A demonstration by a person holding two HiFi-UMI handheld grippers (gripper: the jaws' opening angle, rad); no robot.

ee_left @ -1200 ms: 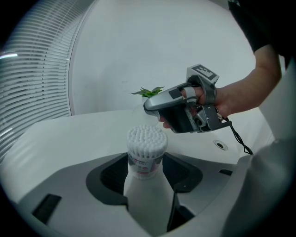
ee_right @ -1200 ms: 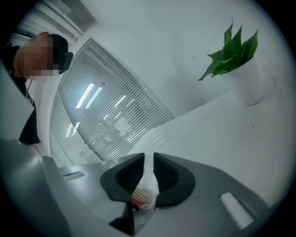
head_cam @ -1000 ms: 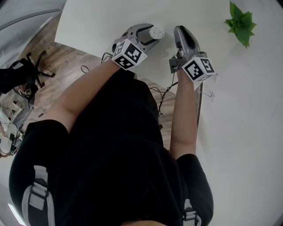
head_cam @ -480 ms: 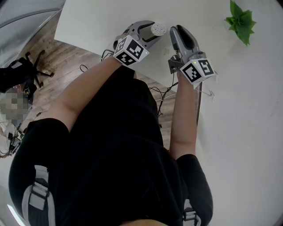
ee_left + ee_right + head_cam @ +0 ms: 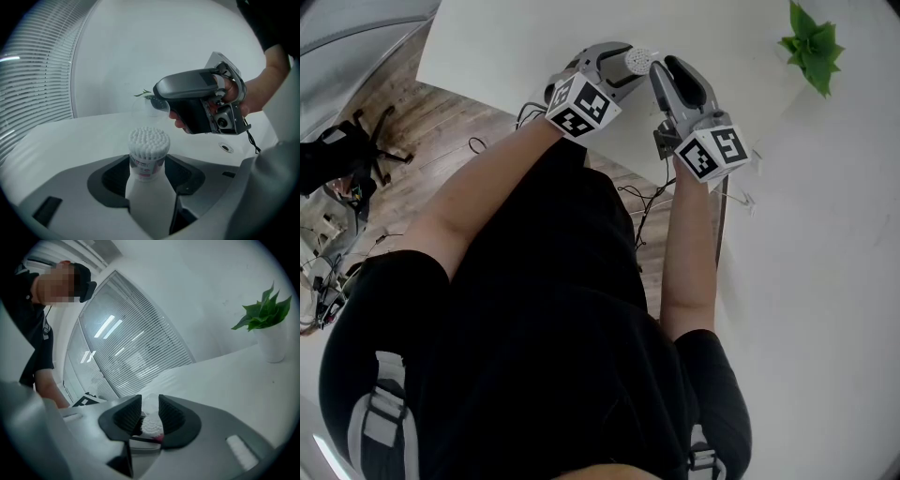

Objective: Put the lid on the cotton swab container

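My left arm reaches to the white table (image 5: 502,42); the left gripper (image 5: 623,66), tipped downward, clamps the cotton swab container (image 5: 148,157) upright. My right gripper (image 5: 659,73) points almost level beside it. Its jaws have just been opening, yet they pinch the clear lid (image 5: 151,107) near the swab tips.

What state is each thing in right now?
Container: upright, uncovered, full of swabs, gripped by left gripper.
Lid: off, in the air near the swabs, between right gripper's jaws.
Left gripper: shut on container.
Right gripper: on lid; jaws have just been opening.
Plant: upright.
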